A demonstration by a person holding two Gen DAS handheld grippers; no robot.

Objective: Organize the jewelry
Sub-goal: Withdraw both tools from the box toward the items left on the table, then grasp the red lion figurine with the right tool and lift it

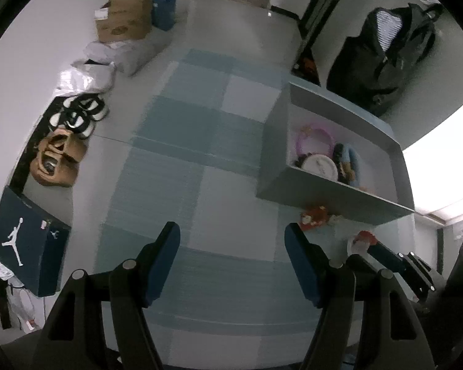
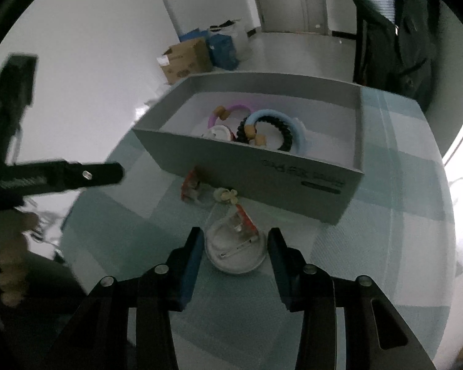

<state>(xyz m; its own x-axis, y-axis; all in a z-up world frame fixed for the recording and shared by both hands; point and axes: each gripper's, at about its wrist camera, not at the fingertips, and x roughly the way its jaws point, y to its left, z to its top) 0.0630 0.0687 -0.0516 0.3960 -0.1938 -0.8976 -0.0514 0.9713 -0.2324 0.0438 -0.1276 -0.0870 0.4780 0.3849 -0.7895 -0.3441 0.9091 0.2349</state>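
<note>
Jewelry is what gets tidied here — some already sits in the grey box (image 1: 339,185), some lies outside it on the bench (image 1: 200,185).

Left wrist view: the left tongs (image 1: 232,257) are wide apart and hold nothing, above bare checked cloth. Inside the box are a pink ring (image 1: 314,137), a white round badge (image 1: 321,168) and a blue piece. 2 small red bits (image 1: 313,217) lie just beside the box.

Right wrist view: the right tongs (image 2: 236,257) are wide too, 1 finger on each side of a round white badge (image 2: 236,251) lying flat, pin side up — not gripped yet. It looks light, stiff and smooth, so I think it could slip; the rim seems the best place to hold. A red clip (image 2: 190,186) and a cream flower (image 2: 227,195) lie near the box wall.
</note>
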